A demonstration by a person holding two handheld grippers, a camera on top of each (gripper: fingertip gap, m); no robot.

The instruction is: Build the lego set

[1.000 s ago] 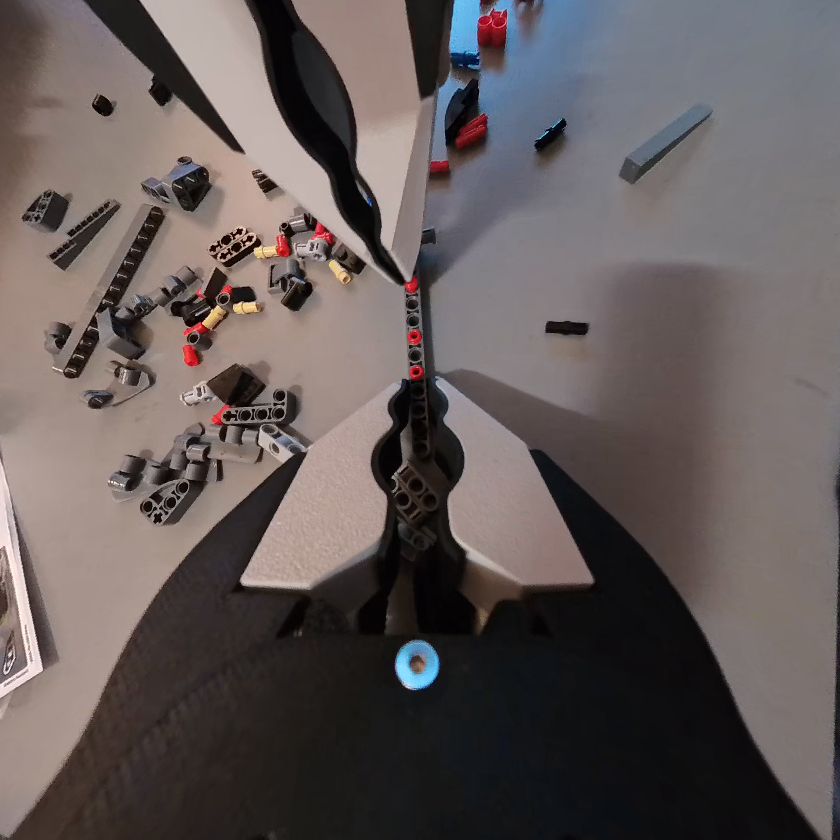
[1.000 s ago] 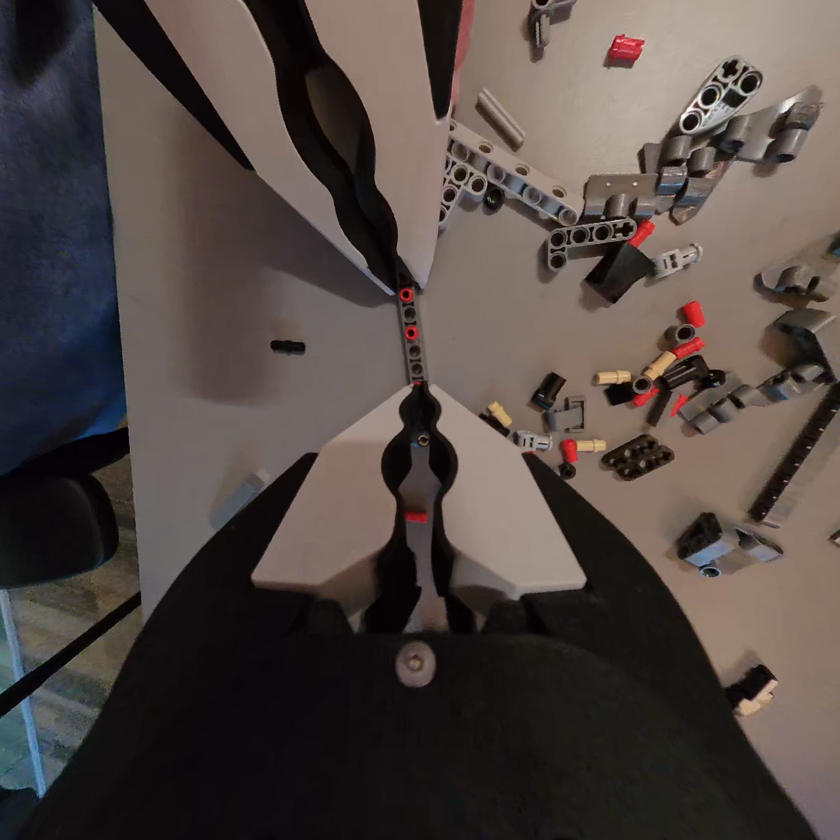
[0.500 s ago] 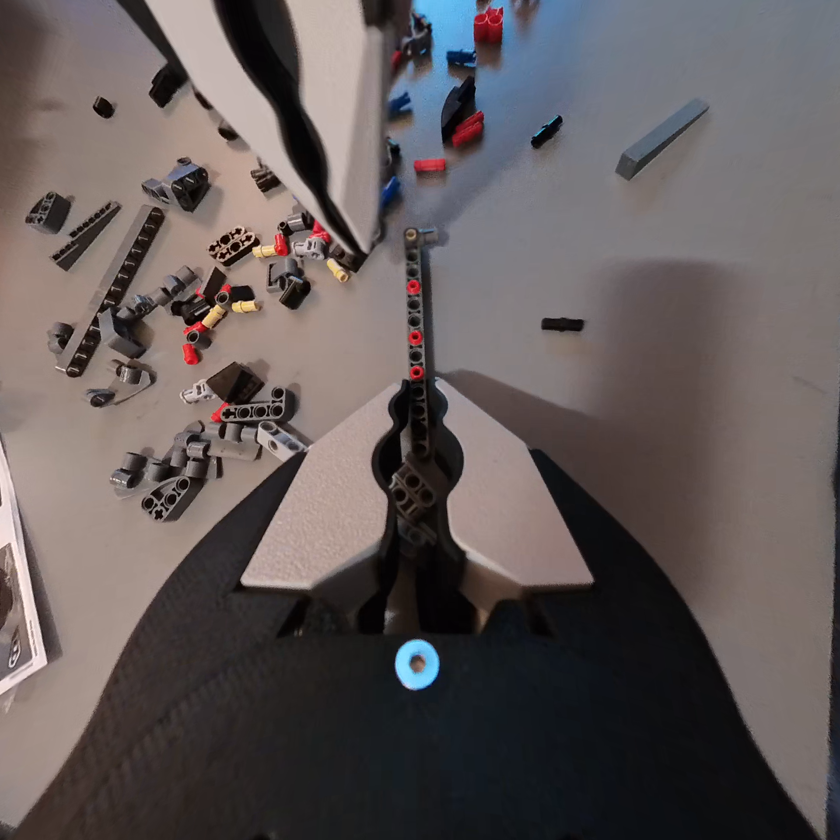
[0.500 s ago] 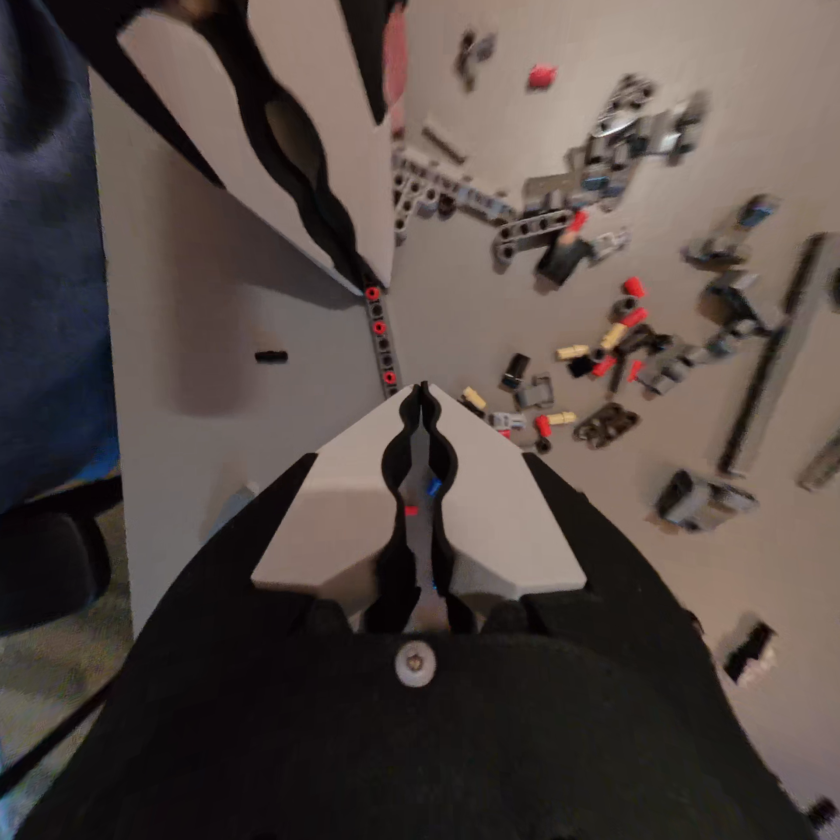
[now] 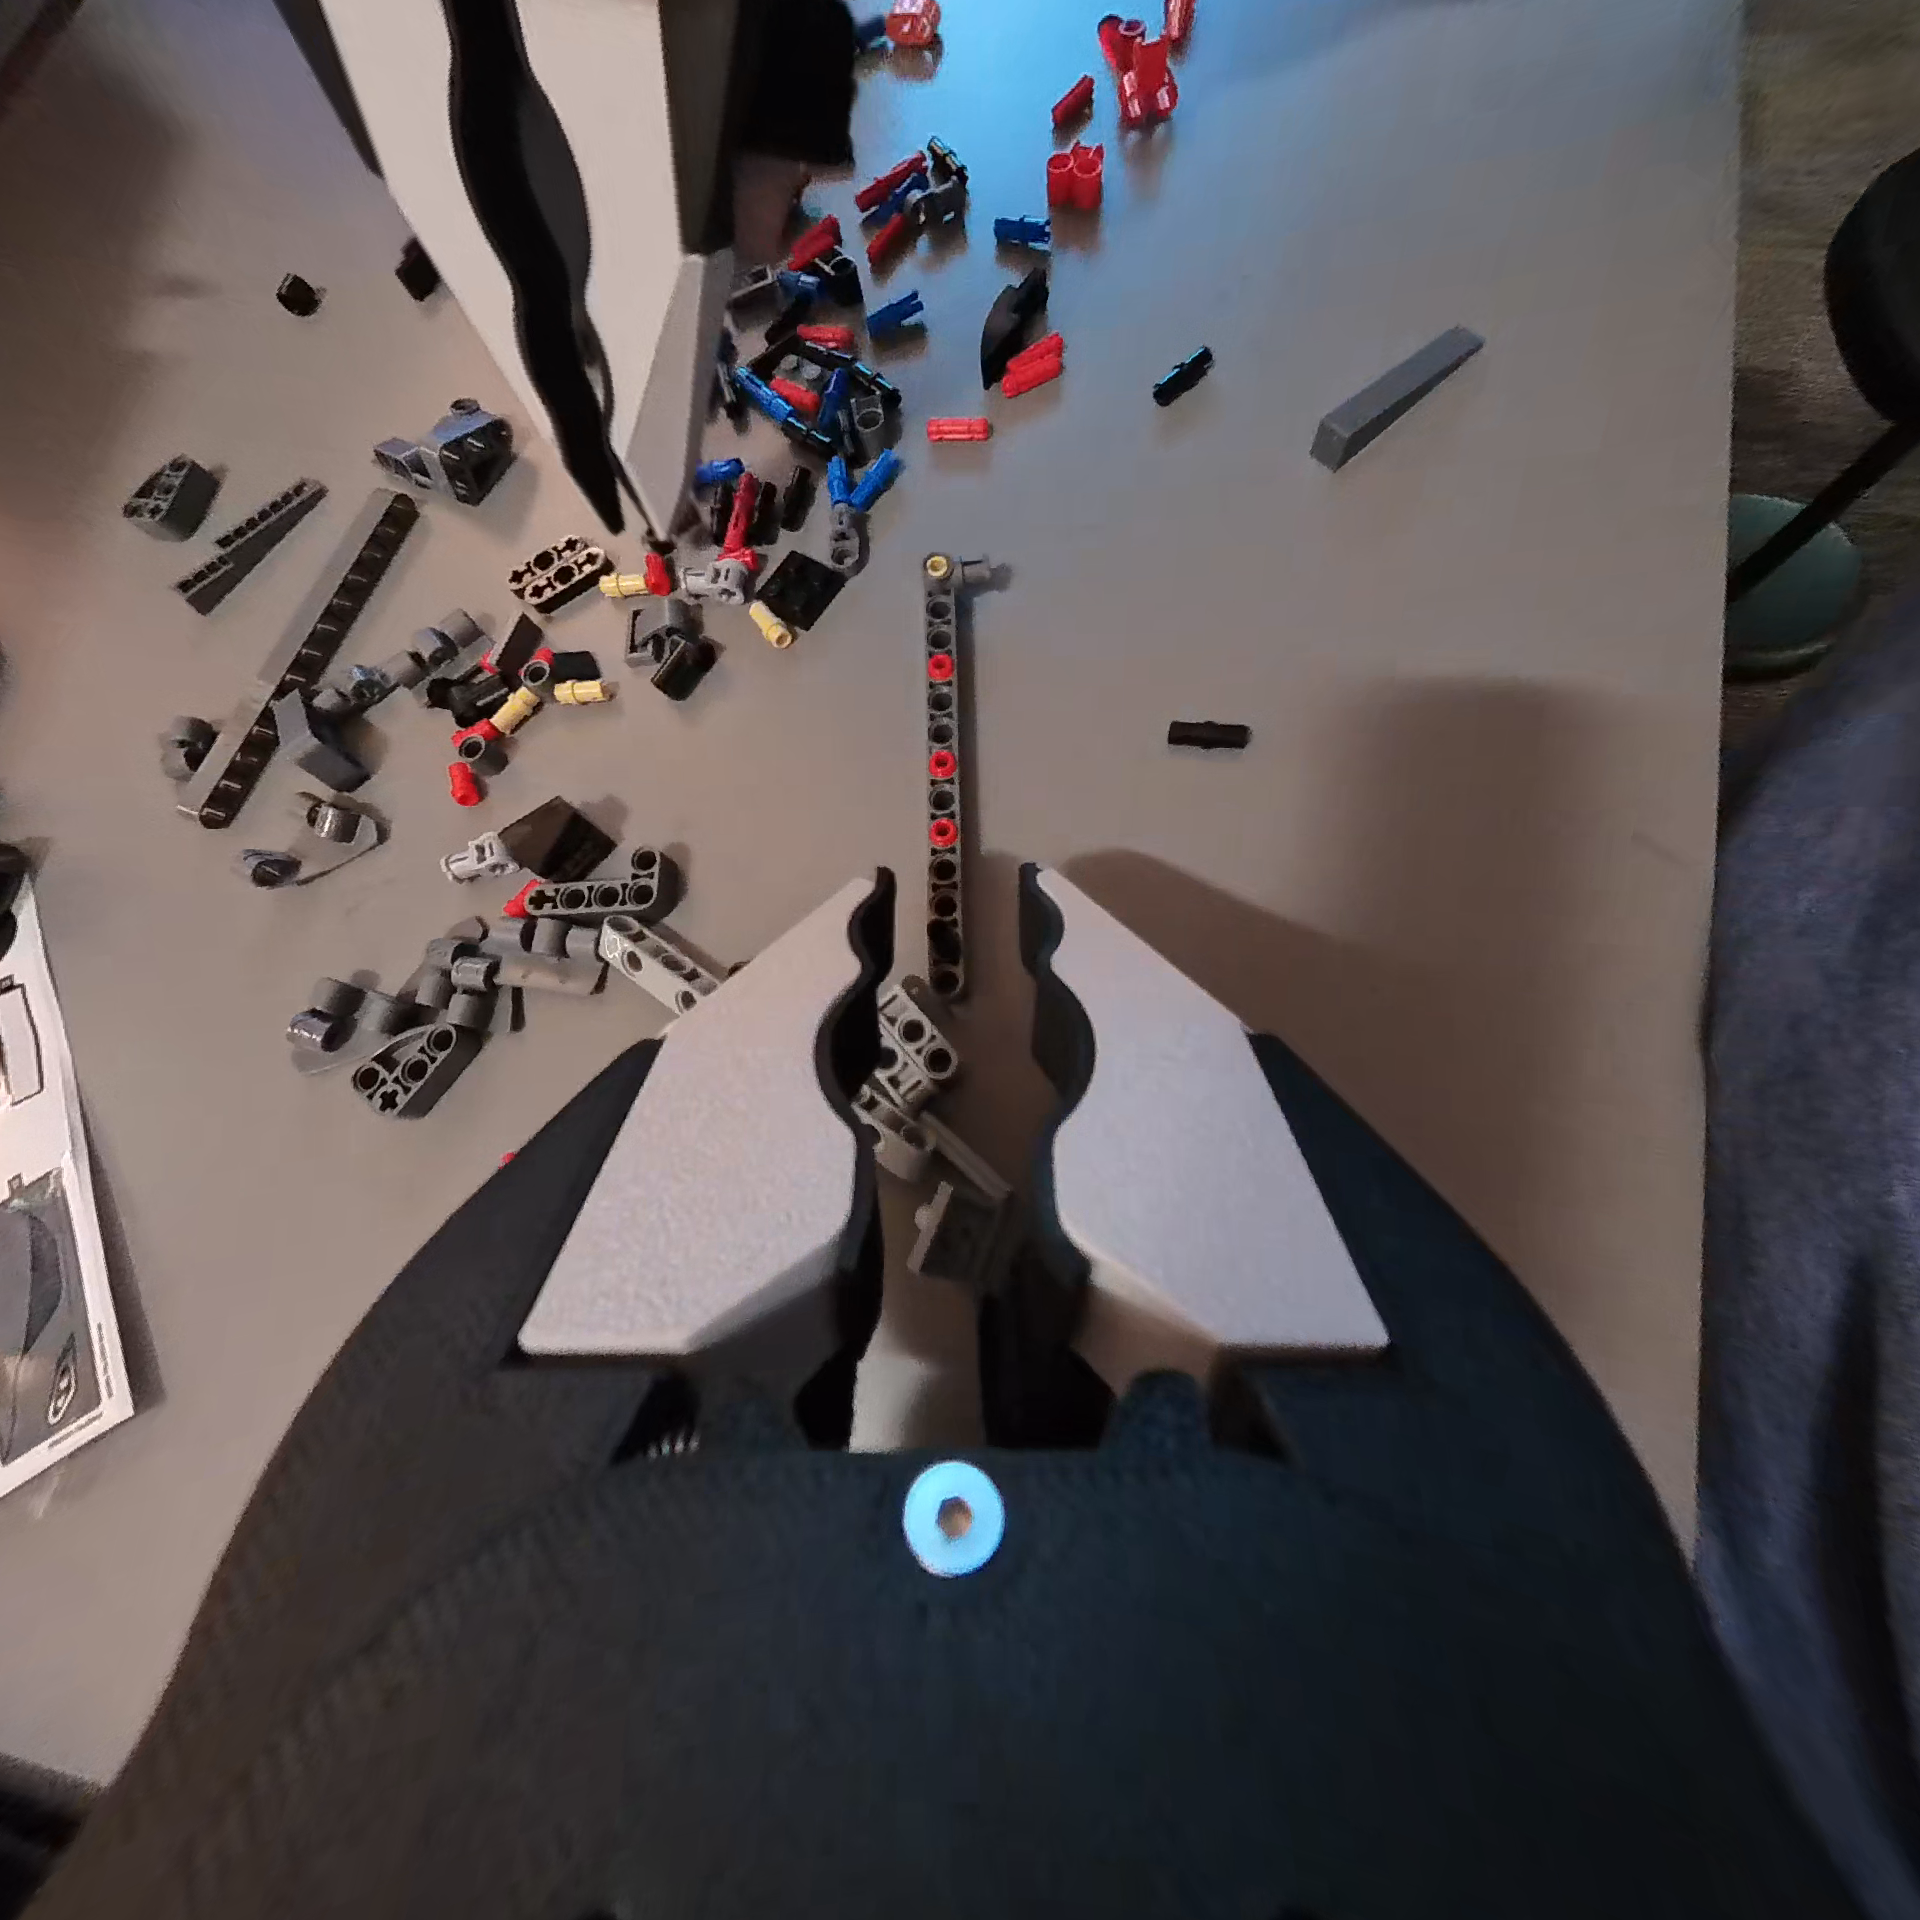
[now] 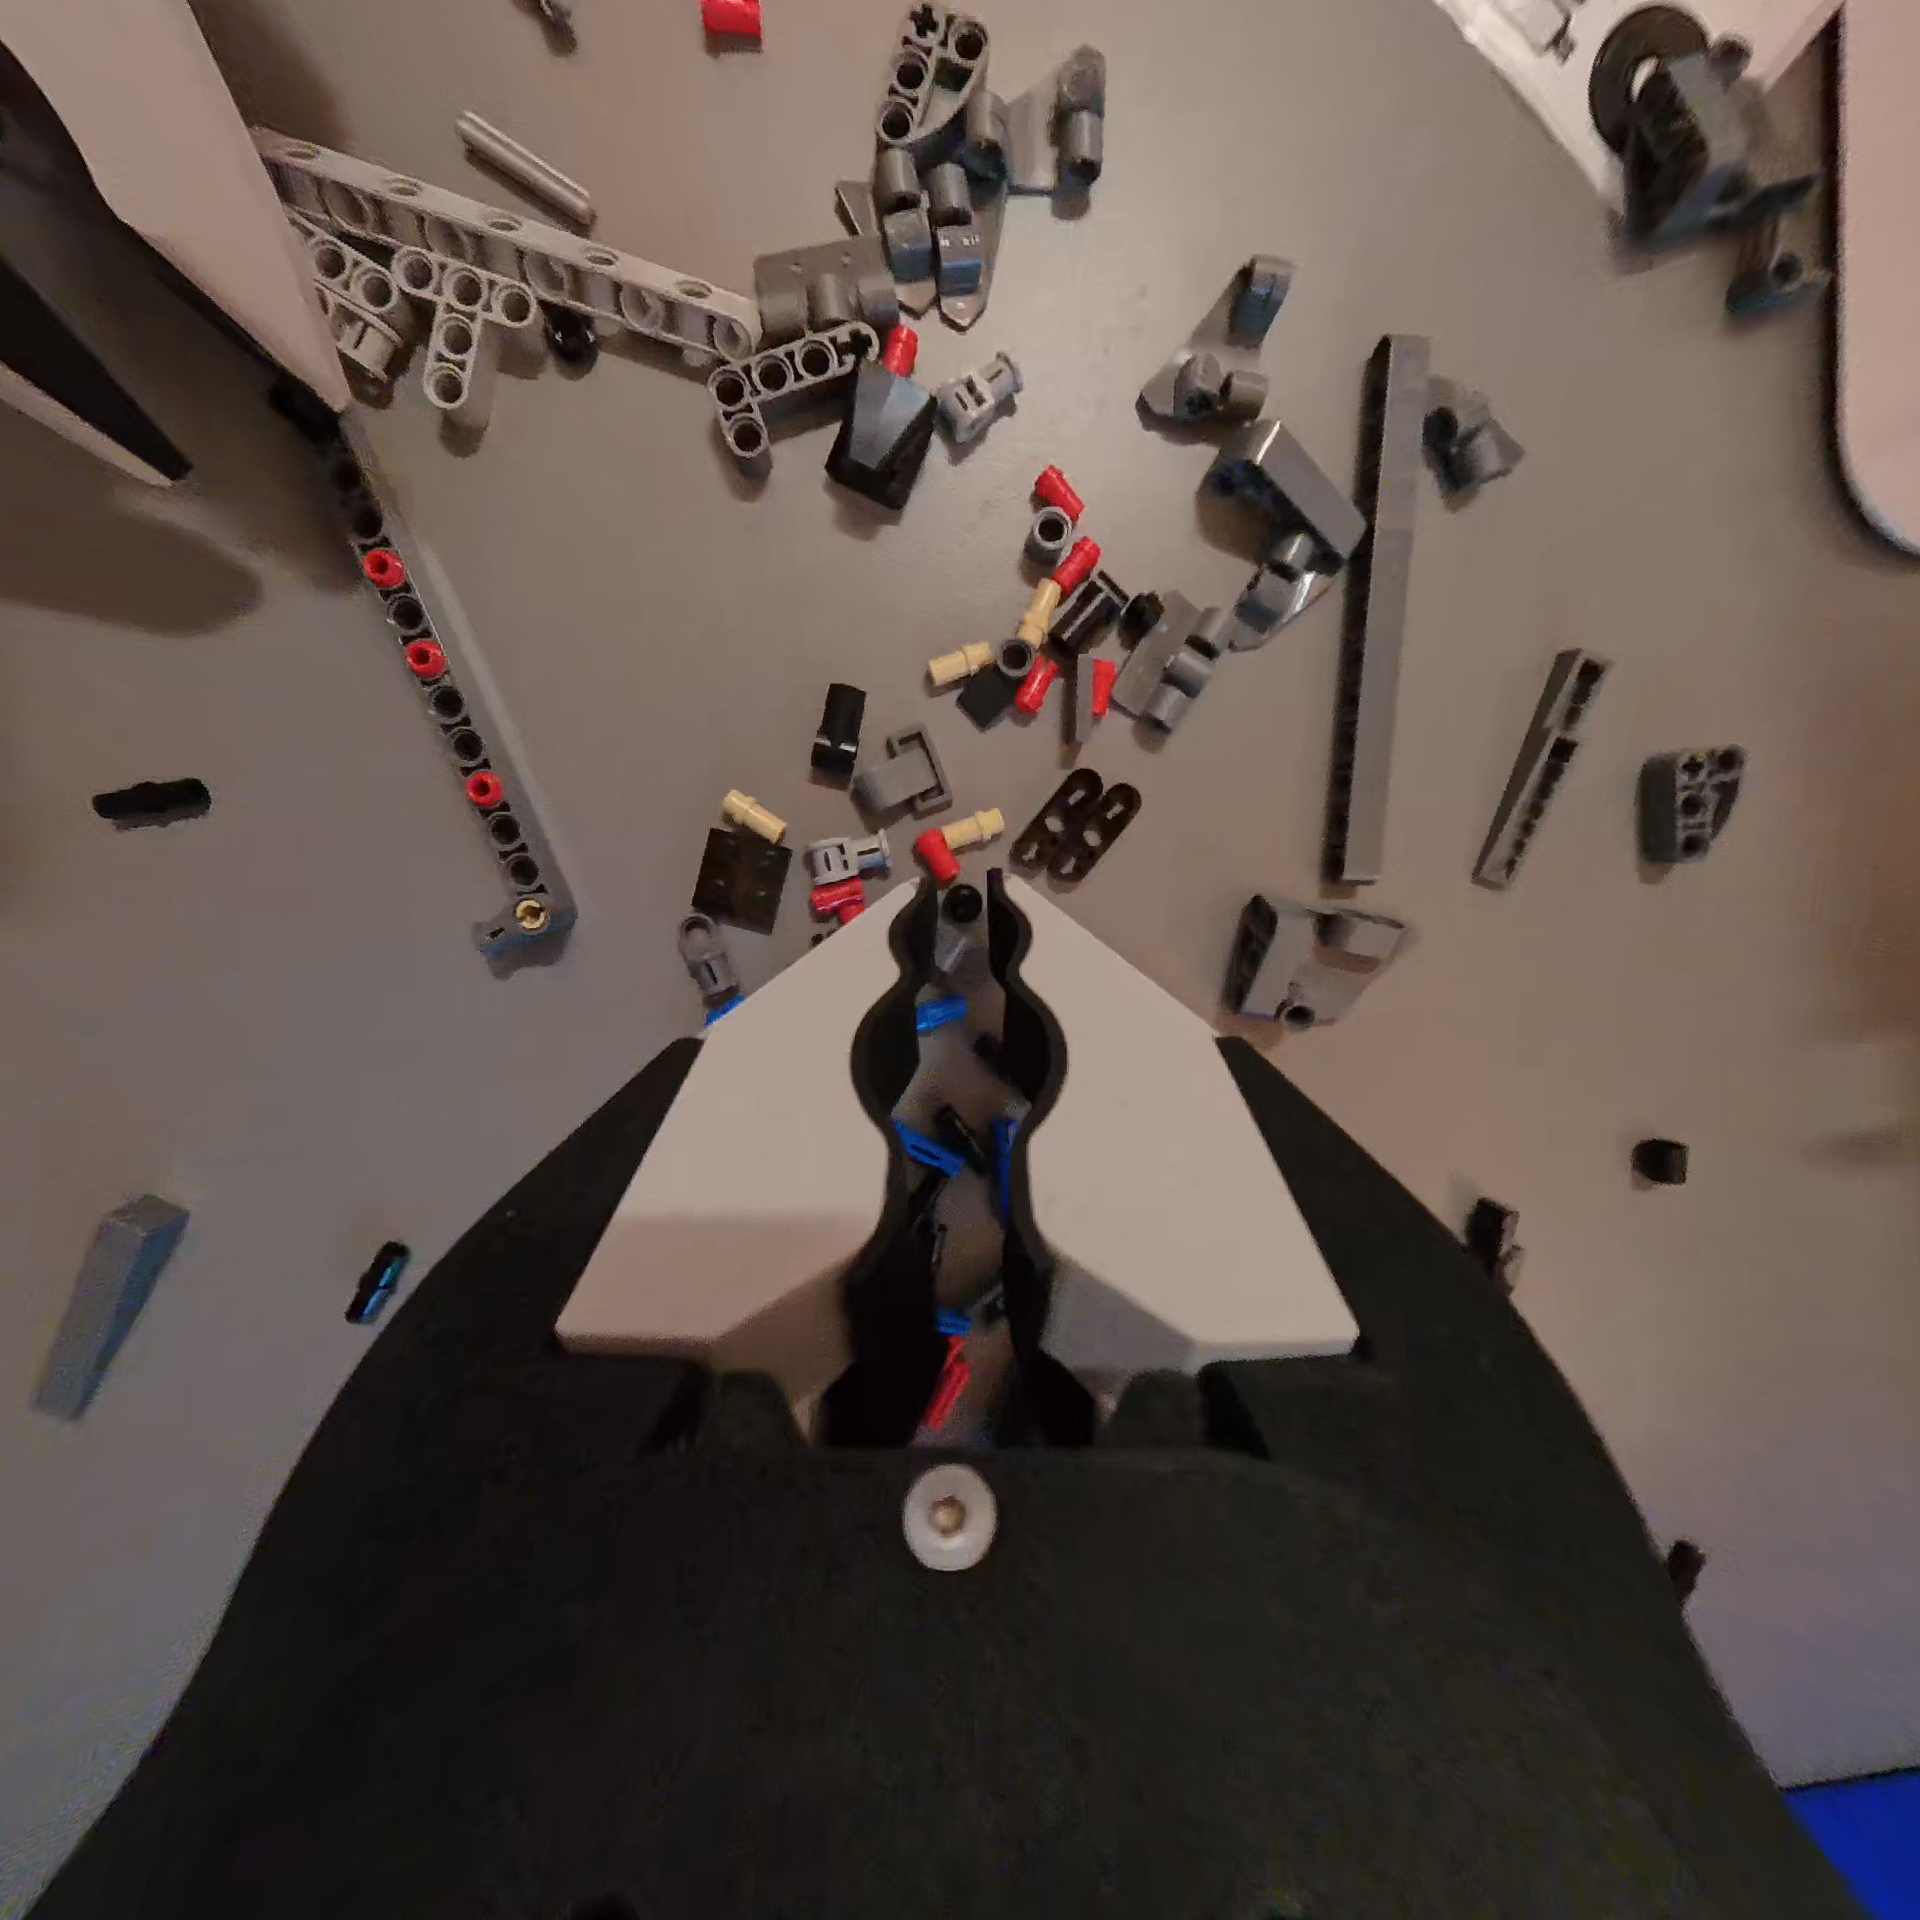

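The left tool [image 5: 956,914] stands parted around the near end of a long dark-grey holed lego beam with red pins [image 5: 942,769], which lies flat on the grey worktop [image 5: 1351,935]. The right tool [image 6: 956,883], nearly closed and empty, hovers over scattered loose pieces [image 6: 1049,623].

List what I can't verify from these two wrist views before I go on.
- Right wrist view: whether the right tool grips the small black round piece at its tips or only hovers over it.
- Left wrist view: light grey beam cluster, partly behind the left tool's finger.
- Left wrist view: white instruction booklet, cut by the left edge.
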